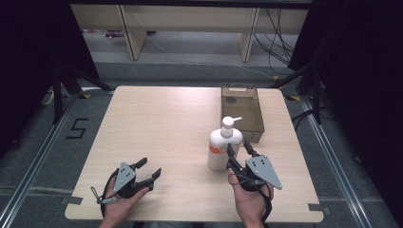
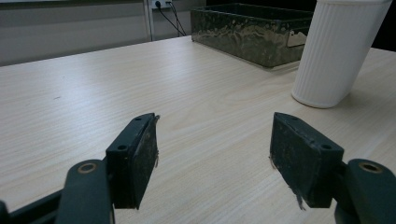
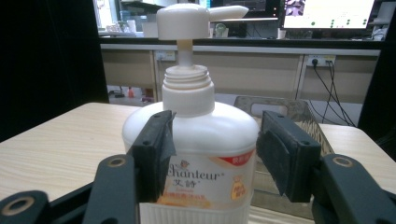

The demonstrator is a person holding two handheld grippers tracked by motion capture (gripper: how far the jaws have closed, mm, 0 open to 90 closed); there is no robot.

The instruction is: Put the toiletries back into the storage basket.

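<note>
Your right gripper (image 1: 240, 151) sits just below centre-right of the high view, its jaws spread apart and aimed at the pump bottle (image 1: 222, 148), which stands upright on the table (image 1: 157, 123) immediately below the near end of the wire basket (image 1: 241, 112). In the right gripper view the bottle (image 3: 196, 158) rises between the two black pads (image 3: 156, 154), with the left pad overlapping the bottle's shoulder and the right pad standing off to its side; nothing is clamped. Your left gripper (image 1: 148, 170) rests in the lower left of the high view, jaws wide apart over bare wood, holding nothing.

The step in hand looks like taking hold of the bottle's body. To do it well, centre the bottle between the pads before you squeeze: at present it sits toward the left pad, so a closing grip would likely push it sideways first. Shift slightly so that both pads meet the wide white body at once, below the shoulder, where the walls are straighter. Keep clear of the threaded neck and pump, which give little to grip.

The bottle's long axis runs vertically, base on the table and pump head at the top. In the right gripper view the spout points toward the right of the frame; in the high view it points to the right and slightly upward, toward the basket.
</note>
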